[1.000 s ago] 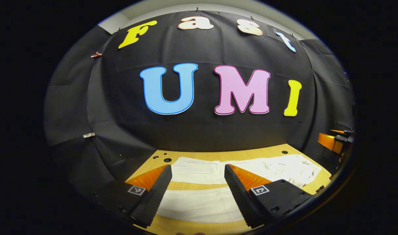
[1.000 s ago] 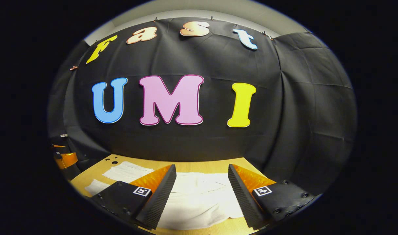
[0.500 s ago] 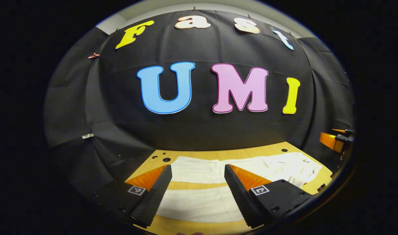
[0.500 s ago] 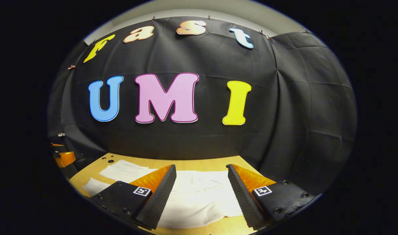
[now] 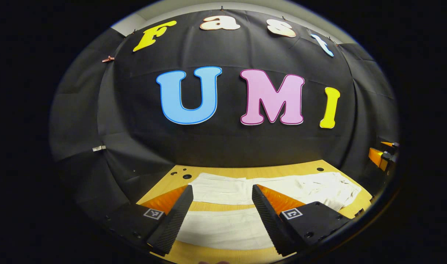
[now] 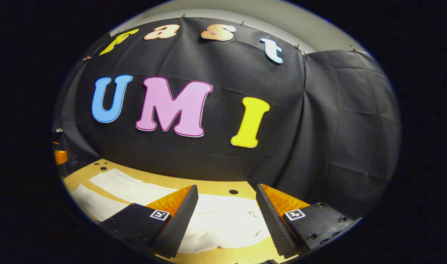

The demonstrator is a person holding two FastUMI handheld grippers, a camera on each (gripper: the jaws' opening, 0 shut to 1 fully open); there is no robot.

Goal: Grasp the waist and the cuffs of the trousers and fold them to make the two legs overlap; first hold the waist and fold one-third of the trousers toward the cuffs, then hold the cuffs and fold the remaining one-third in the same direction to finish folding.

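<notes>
While white trousers (image 5: pixel 223 227) lie flat on the table (image 5: pixel 245 172), both claws (image 5: pixel 222 200) (image 6: pixel 226 200) gape wide above them, holding nothing.

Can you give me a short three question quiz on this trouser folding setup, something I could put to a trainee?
1. True or false: the two legs of the white trousers already lie on top of each other.
2. The left gripper hangs over which part? A) the leg end B) the waist end C) the bare wooden table
3. Fill in: both the left gripper and the right gripper have their jaws ____.

Key:
1. False. In the left gripper view a strip of table shows between the two legs.
2. A. The wider, creased waist end lies under the right gripper.
3. Open, with cloth showing between the fingers and nothing held.
</notes>
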